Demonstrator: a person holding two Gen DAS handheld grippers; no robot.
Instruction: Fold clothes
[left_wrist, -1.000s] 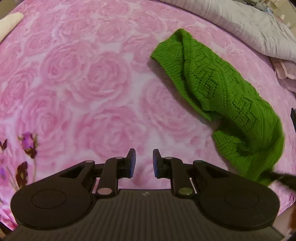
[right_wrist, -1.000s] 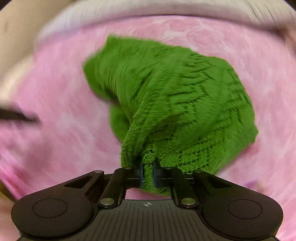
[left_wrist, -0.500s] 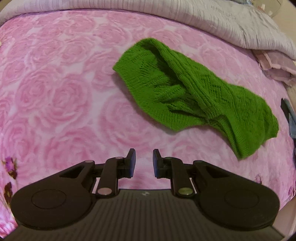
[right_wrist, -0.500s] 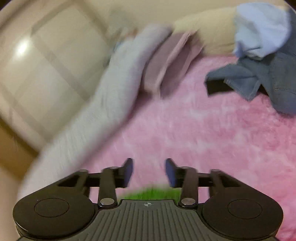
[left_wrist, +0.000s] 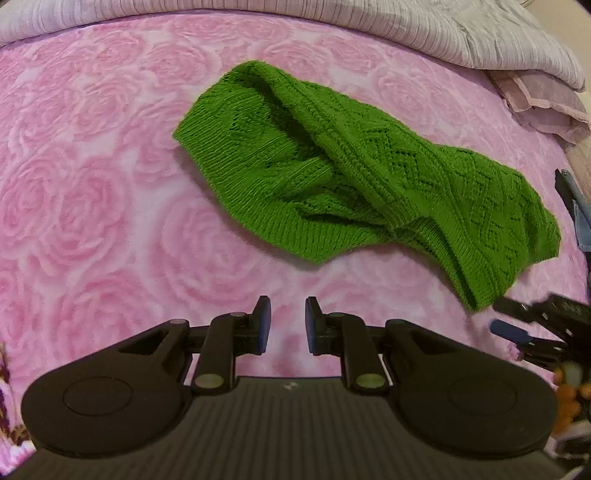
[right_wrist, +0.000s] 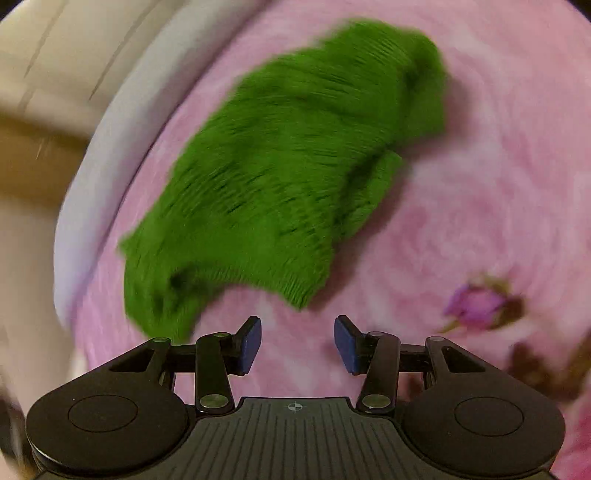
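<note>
Green lace-knit sweater (left_wrist: 354, 177) lies crumpled mid-frame on the pink rose-print bedspread (left_wrist: 92, 192) — nothing holds it.
We see our left gripper (left_wrist: 287, 325) at lower centre, fingers slightly apart and empty; our right gripper (right_wrist: 297, 343) — spread wide, empty, just below the sweater.

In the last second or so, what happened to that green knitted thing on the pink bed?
The right gripper let go of the green sweater, which it had pinched a second ago; the sweater dropped from hanging to lying crumpled on the pink rose blanket. Its jaws now stand apart, empty. The left gripper stayed slightly open, holding nothing.
</note>
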